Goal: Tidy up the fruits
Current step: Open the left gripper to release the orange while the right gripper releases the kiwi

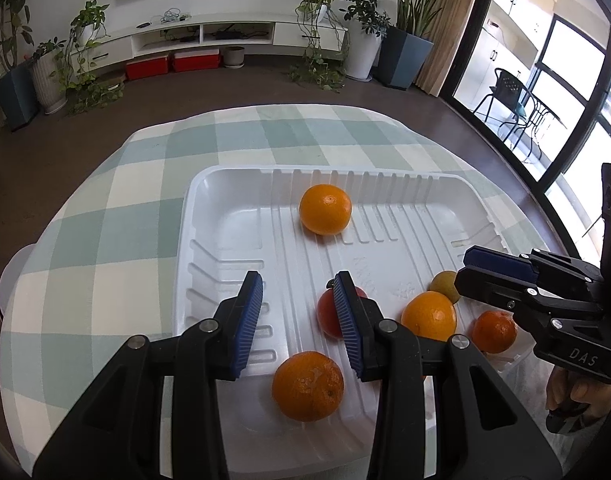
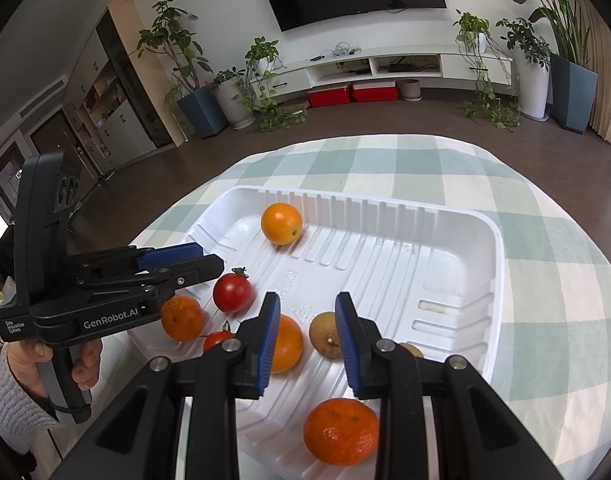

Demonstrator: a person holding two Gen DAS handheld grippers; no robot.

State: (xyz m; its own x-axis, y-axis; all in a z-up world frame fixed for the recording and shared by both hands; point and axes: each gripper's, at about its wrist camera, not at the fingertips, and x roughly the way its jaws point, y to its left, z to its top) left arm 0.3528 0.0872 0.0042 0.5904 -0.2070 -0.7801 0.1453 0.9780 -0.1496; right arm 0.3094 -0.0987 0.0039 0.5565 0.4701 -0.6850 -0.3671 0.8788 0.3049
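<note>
A white plastic tray (image 1: 225,216) (image 2: 445,248) lies on a checked tablecloth and holds several fruits. An orange (image 1: 325,209) (image 2: 281,223) sits near the far wall. My left gripper (image 1: 299,320) is open and empty above the tray's near part, with an orange (image 1: 307,386) just below it and a red tomato (image 1: 328,314) behind its right finger. My right gripper (image 2: 307,346) is open and empty over a brownish fruit (image 2: 324,334), an orange (image 2: 287,344) and a mandarin (image 2: 340,431). A tomato (image 2: 232,292) and a second, half-hidden tomato (image 2: 217,339) lie left.
The tablecloth (image 1: 105,216) (image 2: 545,280) covers a rounded table with floor all around. A TV cabinet (image 1: 209,36), red boxes (image 2: 351,94) and potted plants (image 1: 405,36) stand at the far wall. A person's hand (image 2: 45,360) holds the left gripper's handle.
</note>
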